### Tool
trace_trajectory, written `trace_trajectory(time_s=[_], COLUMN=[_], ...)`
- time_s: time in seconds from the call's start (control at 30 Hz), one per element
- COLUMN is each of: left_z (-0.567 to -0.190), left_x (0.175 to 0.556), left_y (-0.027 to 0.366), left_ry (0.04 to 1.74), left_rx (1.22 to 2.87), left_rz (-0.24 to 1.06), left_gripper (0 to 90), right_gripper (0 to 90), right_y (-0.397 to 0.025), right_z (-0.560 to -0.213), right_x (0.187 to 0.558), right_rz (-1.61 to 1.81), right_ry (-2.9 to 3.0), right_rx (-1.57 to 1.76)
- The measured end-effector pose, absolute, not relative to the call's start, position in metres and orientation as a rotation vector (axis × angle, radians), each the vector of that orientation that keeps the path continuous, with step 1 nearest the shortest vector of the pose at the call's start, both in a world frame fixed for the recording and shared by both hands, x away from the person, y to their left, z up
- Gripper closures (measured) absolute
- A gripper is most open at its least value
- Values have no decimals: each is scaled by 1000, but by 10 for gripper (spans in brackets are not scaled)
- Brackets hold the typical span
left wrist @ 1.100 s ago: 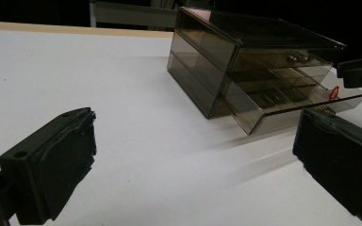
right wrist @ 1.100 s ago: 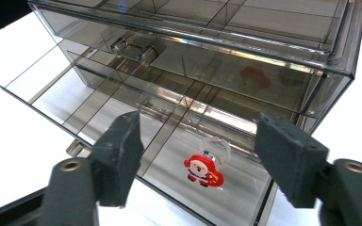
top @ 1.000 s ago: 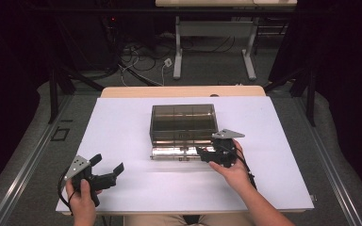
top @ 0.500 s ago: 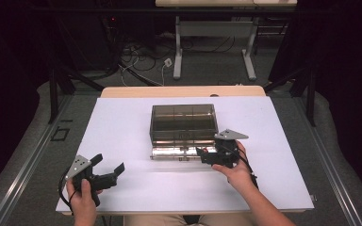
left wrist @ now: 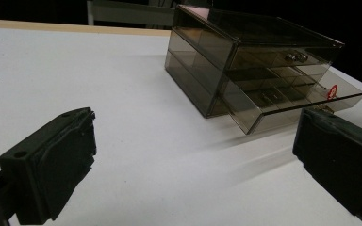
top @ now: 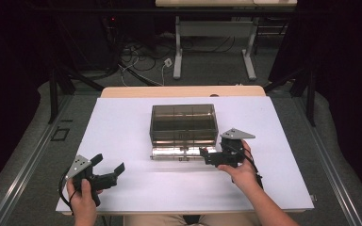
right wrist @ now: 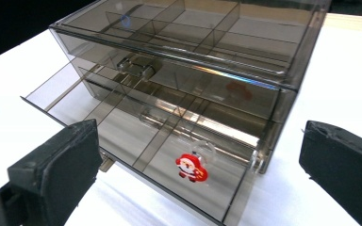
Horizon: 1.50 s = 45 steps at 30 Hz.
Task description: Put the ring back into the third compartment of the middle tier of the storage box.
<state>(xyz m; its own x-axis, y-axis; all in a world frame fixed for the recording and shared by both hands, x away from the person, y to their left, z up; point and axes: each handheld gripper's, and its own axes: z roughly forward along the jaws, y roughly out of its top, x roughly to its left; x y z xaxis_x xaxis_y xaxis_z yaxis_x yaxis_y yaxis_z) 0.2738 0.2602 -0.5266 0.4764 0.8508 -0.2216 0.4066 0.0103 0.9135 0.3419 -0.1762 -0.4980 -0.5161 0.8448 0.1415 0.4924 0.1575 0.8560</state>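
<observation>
Right gripper view, Santa sticker (right wrist: 191, 168) in pulled-out drawer (right wrist: 136, 155), no readable writing, both hand-held grippers released.

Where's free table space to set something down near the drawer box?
Bare table left of the drawer box, up to the left gripper. Bare strip right of the box too. Crowded in front: the open bottom drawer juts out, with the right gripper at it.

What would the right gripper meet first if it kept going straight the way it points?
Most likely the pulled-out lower drawer of the smoky clear drawer box: the right gripper, fingers wide apart, points at the compartment holding the Santa figure. Depth is hard to judge.
</observation>
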Motion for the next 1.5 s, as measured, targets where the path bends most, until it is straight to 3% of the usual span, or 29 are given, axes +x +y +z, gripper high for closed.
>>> trace_trajectory(time_s=[1.5], left_z=[-525], left_x=[273], left_y=[257], left_ry=[1114], left_rx=[1608], left_rz=[523], left_gripper=[2], right_gripper=[0], right_y=[-231], right_z=[-473], right_x=[313], right_rz=[1218], right_ry=[1912], right_rx=[1244])
